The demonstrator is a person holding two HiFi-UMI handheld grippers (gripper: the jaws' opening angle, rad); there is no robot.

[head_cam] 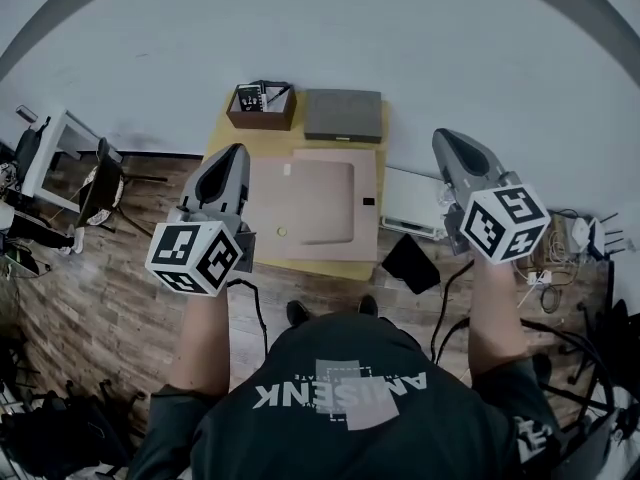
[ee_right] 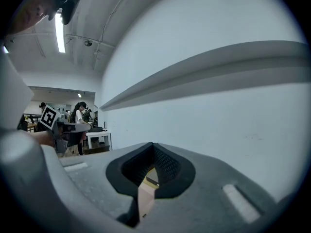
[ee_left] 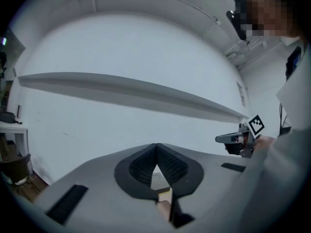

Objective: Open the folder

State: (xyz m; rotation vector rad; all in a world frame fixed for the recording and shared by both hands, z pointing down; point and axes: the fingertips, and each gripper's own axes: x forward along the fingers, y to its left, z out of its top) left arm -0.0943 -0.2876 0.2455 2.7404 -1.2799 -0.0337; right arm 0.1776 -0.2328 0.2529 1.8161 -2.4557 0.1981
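Jaws pressed together on both sides, nothing pinched: left gripper [head_cam: 234, 156] and right gripper [head_cam: 447, 140] hang well above the table [head_cam: 226, 136], pointing roughly level at a bare wall. Folder [head_cam: 315, 204] lies flat on the table, below and between the two sets of jaws, somewhat closer to the left pair (tan, closed, w/ a raised rectangular panel on its cover). Beyond it, further from the jaws, sit a grey box [head_cam: 343, 115] and a small brown box [head_cam: 261, 106] of bits.

Handling, as a guess: light and thin, cover prob. bendy card or plastic, so it'll flex rather than lift as a slab, and the smooth face may slip between the pads. It lies flush, so there's no easy way under. A small dark tab [head_cam: 368, 201] at the edge nearer the right jaws may mark the free side, though I can't tell for sure. Take the cover there, mid-edge, top layer only. Left jaws could pin the opposite edge so the folder doesn't slide.
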